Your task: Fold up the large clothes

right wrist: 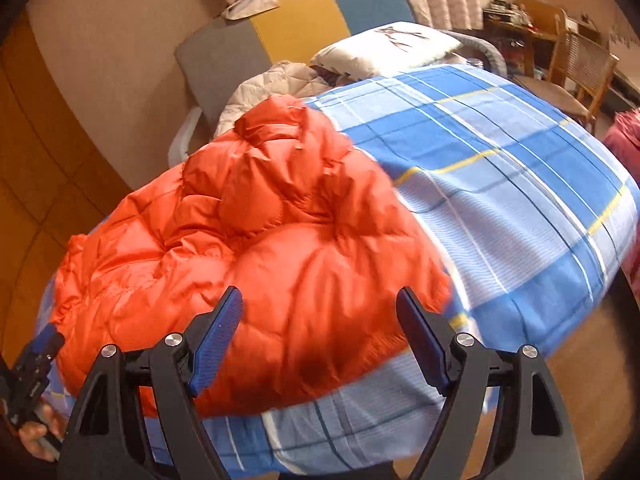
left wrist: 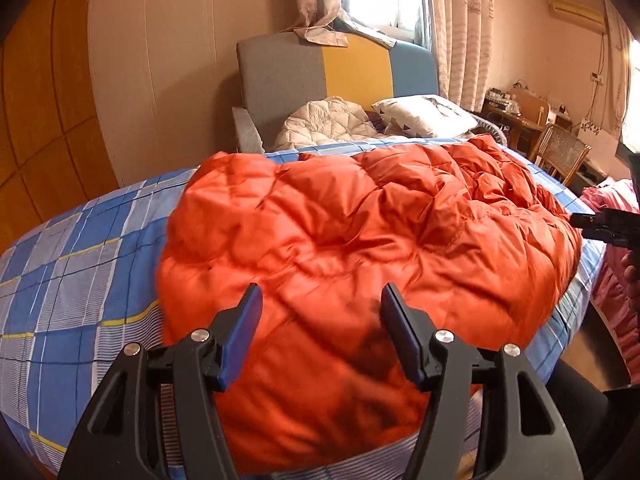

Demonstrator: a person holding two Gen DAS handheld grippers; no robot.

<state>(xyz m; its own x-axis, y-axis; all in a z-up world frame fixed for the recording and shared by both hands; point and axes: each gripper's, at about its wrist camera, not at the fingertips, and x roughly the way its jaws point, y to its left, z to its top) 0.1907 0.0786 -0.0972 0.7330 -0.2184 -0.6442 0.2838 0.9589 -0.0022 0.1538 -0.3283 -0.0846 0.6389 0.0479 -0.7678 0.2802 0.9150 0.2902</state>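
- Black left gripper (left wrist: 322,298), bottom centre of the left wrist view: blue-padded fingers spread wide, nothing between the pads, hovering over the jacket's near edge.
- Black right gripper (right wrist: 320,300), bottom centre of the right wrist view: jaws wide apart and empty, above the jacket's lower right corner.
- Orange down jacket (left wrist: 360,240): glossy, quilted, puffy, heaped in rumpled folds across the middle of the frame, lying on the bed.
- Bed sheet (left wrist: 80,260): blue, grey and white plaid cotton with thin yellow lines, smooth, left of the jacket.
- White quilted garment (left wrist: 324,122) and printed pillow (left wrist: 424,114), upper centre, before a grey-yellow-blue headboard (left wrist: 332,72).
- Wicker chair (left wrist: 560,152), upper right; pink cloth (left wrist: 612,248) at the right edge.
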